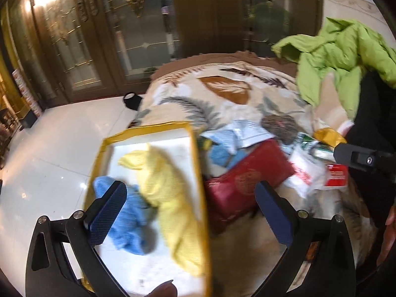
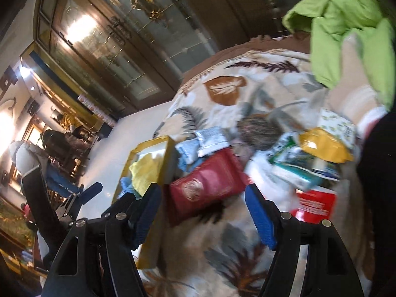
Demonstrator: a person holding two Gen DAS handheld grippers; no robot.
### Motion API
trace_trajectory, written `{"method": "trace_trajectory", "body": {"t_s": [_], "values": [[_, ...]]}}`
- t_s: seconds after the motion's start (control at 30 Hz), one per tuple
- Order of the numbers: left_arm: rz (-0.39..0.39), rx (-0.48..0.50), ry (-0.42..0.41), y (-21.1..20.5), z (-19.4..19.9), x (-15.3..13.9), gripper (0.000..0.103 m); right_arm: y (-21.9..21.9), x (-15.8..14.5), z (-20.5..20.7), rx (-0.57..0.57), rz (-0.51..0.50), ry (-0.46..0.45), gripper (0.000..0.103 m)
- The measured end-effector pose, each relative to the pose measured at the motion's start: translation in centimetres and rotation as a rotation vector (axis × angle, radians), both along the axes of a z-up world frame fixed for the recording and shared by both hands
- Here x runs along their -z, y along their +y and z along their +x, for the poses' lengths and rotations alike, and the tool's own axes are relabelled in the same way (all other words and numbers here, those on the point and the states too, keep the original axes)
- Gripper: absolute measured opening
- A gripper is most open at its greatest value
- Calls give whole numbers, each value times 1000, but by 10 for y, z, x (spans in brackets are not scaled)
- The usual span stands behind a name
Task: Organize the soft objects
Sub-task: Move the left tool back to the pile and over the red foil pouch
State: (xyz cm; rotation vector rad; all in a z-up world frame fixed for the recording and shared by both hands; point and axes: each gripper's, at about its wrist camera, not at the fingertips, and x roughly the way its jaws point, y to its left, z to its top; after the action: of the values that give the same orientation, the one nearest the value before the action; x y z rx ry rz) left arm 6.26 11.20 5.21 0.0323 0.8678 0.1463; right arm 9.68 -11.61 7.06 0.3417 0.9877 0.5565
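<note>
Both grippers empty: left gripper (image 1: 190, 210), right gripper (image 2: 203, 212) jaws spread. Gold-rimmed box (image 1: 148, 127) below left fingers, holds yellow cloth (image 1: 170, 193), blue cloth (image 1: 128, 222). Green garment (image 2: 346, 24) far ahead-right of yours; approach slow, pinch bunched fold, avoid red packet (image 2: 210, 183).

Motion blur smears the packets (image 2: 292, 163) heaped beside the red pouch (image 2: 208, 185), so their print is unreadable. The green jacket (image 1: 346, 57) runs off the right edge. The yellow cloth (image 1: 168, 198) hides part of the blue cloth (image 1: 126, 222).
</note>
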Motion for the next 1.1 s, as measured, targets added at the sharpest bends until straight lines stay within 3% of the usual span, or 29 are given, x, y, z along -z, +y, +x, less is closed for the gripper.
{"method": "trace_trajectory", "body": {"t_s": [0.4, 0.5, 0.67, 0.77, 1.1], "values": [[-111, 88, 59, -34, 20, 9, 103, -53, 32, -12, 56, -83, 42, 73], [-134, 199, 95, -43, 31, 14, 103, -60, 43, -13, 71, -86, 71, 73], [-81, 435, 158, -65, 39, 30, 103, -65, 51, -11, 77, -78, 89, 73], [-55, 522, 219, -75, 47, 44, 103, -65, 53, -9, 80, -79, 95, 73], [84, 565, 305, -81, 74, 80, 103, -69, 61, -1, 99, -79, 122, 73]]}}
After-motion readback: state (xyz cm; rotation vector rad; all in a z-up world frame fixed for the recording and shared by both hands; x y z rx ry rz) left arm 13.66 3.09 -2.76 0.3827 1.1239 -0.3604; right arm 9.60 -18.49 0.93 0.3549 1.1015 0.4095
